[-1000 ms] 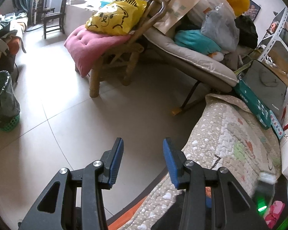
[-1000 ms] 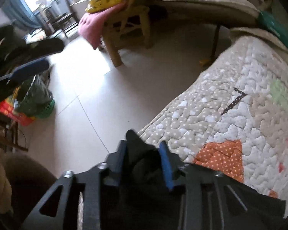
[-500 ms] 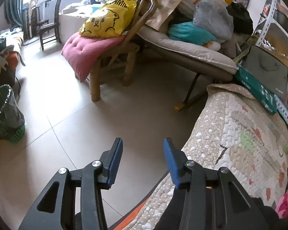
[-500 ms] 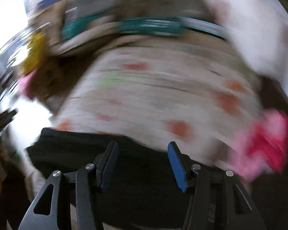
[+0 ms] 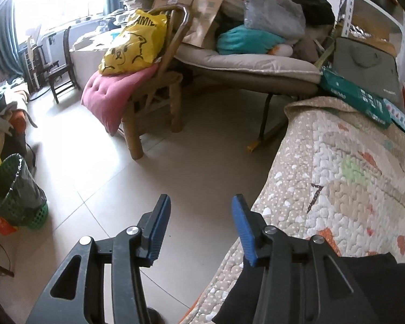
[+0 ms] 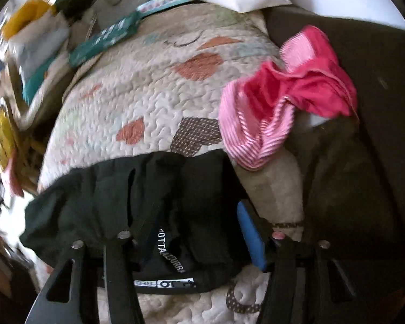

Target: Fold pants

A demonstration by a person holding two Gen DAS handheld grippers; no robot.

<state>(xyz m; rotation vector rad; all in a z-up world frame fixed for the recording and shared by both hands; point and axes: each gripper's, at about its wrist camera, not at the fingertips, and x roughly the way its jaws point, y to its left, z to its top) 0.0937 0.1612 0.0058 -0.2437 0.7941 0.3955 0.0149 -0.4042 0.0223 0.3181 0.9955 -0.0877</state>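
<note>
The black pants (image 6: 137,199) lie bunched on the patterned quilt (image 6: 154,97), with white lettering on the waistband facing me. My right gripper (image 6: 199,232) is open just above them; the cloth covers its left finger, the blue pad of the right finger (image 6: 249,237) shows. In the left wrist view a corner of the pants (image 5: 364,286) shows at the lower right on the quilt (image 5: 337,189). My left gripper (image 5: 201,226) is open and empty, held over the floor by the quilt's edge.
A pink striped garment (image 6: 283,102) lies on the quilt to the right of the pants. A wooden chair with a pink cushion (image 5: 116,97) and yellow bag (image 5: 135,46), a loaded lounger (image 5: 245,62) and a green bin (image 5: 16,191) stand on the tiled floor.
My right gripper, shut on dark cloth a second ago, has swung over the quilt and opened; the pants now lie on the quilt. My left gripper tilted slightly and stays open.
</note>
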